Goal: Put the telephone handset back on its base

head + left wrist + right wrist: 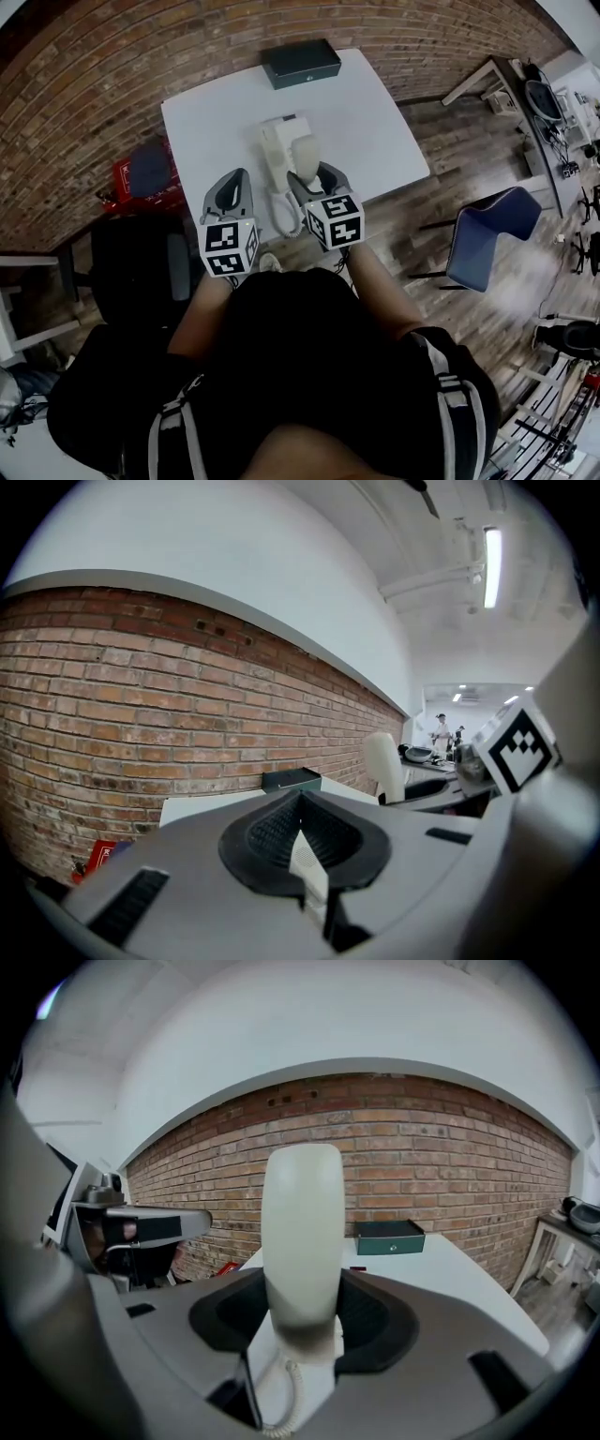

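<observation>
The right gripper's (317, 178) ribbed black pads clamped the smooth, rounded cream plastic handset (302, 1232) upright, above the boxy telephone base (278, 148) on the white table (375, 122). The left gripper's (230, 192) jaws were pressed together, empty.

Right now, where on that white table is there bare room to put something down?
The table is bare left of the telephone base and on the wide stretch right of it. The near middle is crowded: base, coiled cord, the left gripper, and the right gripper holding the handset. A dark green box sits at the far edge.
</observation>
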`<action>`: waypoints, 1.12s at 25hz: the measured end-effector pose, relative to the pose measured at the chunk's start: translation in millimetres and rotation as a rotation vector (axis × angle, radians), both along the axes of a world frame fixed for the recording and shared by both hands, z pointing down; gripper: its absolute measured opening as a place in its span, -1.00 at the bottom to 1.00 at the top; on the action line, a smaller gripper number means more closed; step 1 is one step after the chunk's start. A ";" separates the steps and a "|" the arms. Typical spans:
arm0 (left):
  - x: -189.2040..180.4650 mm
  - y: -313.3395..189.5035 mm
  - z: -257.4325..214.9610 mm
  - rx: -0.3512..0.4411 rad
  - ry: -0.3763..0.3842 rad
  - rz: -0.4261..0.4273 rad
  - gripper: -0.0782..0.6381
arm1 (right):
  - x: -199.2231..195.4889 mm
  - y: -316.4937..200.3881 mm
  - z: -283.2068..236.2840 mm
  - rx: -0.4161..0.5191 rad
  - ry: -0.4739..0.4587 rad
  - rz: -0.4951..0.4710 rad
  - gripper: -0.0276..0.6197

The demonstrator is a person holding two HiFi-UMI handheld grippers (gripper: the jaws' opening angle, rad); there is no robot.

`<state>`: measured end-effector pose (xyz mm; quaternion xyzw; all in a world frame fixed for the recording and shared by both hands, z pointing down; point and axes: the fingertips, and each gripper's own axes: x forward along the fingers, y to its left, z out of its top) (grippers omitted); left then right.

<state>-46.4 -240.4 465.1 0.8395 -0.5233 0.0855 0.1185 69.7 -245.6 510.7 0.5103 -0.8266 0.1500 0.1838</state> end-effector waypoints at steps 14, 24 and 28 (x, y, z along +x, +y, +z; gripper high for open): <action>-23.2 -19.8 13.1 -0.053 -0.049 -0.144 -0.78 | -8.6 -51.9 73.3 -0.213 0.009 -0.039 -0.30; -59.7 -22.1 17.7 -0.062 -0.048 -0.239 -0.78 | -21.2 -85.5 104.2 -0.319 0.001 -0.007 -0.30; -65.2 -23.5 15.2 -0.057 -0.047 -0.244 -0.78 | -25.5 -95.5 110.1 -0.360 -0.010 0.014 -0.30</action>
